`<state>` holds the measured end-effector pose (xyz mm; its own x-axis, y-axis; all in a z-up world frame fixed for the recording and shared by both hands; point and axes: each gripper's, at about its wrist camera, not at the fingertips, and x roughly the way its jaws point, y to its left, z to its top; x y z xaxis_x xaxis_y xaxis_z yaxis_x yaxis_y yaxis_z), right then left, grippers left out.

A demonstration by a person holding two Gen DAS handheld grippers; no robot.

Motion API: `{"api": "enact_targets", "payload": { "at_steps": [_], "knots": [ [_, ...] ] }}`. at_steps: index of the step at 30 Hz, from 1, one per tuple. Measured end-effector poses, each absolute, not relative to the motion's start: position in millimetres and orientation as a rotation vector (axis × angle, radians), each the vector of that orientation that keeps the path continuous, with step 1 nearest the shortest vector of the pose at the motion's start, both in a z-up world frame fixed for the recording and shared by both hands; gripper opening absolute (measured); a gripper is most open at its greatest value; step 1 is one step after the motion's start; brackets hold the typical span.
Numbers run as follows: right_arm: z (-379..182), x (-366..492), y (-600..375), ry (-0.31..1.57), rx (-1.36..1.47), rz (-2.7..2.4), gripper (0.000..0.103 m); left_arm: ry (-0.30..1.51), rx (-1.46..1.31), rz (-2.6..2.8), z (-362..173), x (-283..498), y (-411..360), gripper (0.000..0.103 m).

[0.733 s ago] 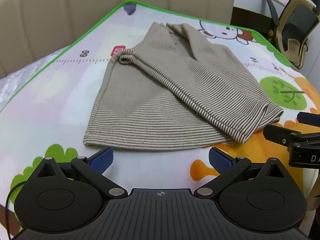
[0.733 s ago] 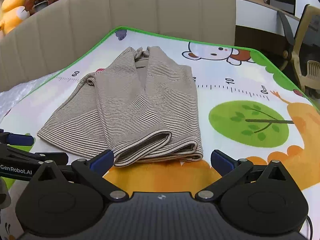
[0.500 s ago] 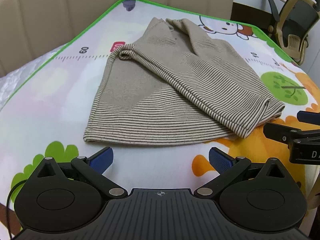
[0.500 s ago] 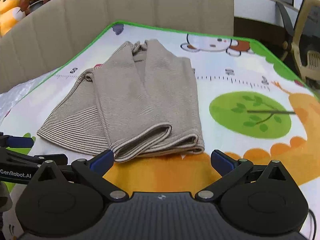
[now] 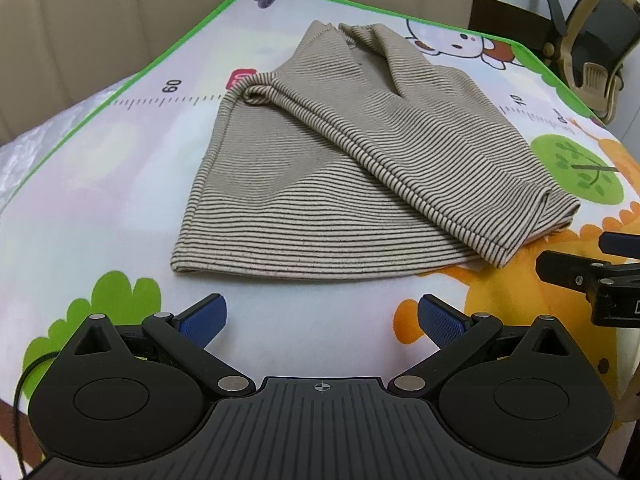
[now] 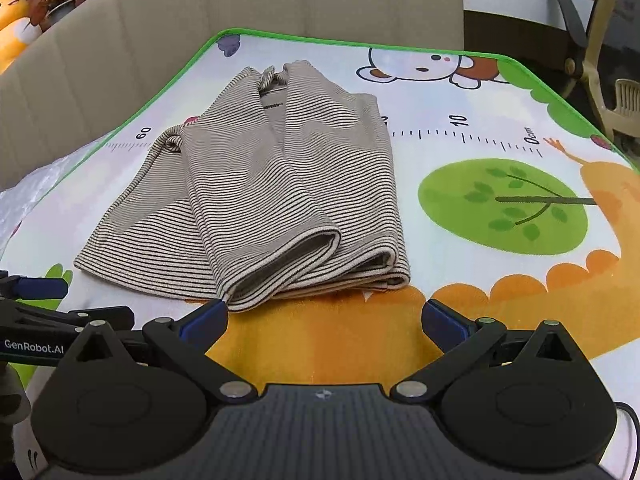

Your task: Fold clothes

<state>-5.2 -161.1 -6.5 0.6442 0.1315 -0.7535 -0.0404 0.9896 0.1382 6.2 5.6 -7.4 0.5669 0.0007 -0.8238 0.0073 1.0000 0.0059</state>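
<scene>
A beige garment with thin dark stripes [image 5: 344, 184] lies partly folded on the cartoon play mat [image 5: 100, 200], with both sides turned in over the middle. It also shows in the right wrist view [image 6: 260, 200]. My left gripper [image 5: 320, 320] is open and empty, just short of the garment's near hem. My right gripper [image 6: 324, 320] is open and empty, its left fingertip [image 6: 208, 318] right at the folded sleeve's end. The right gripper shows at the right edge of the left wrist view [image 5: 592, 272].
The mat's green border [image 6: 340, 42] runs along the far side, against a beige padded sofa back [image 6: 240, 8]. An office chair [image 5: 592, 48] stands far right. A yellow toy and a plant [image 6: 24, 4] sit far left. Crinkled white plastic [image 5: 20, 148] lies left of the mat.
Both grippers have moved slightly forward and up toward the garment, which now looks larger. The garment has not moved. Both grippers stay open.
</scene>
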Motion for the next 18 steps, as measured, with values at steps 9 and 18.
{"api": "enact_targets", "payload": {
  "at_steps": [9,18],
  "knots": [
    [-9.0,-5.1,-161.6,0.879,0.119,0.098,0.103,0.976,0.006,-0.002,-7.8,5.4,6.7,0.103],
    [-12.3,-5.5,-162.4,0.885,0.126,0.096,0.103,0.979,0.004,-0.012,-8.6,5.6,6.5,0.103]
  ]
}}
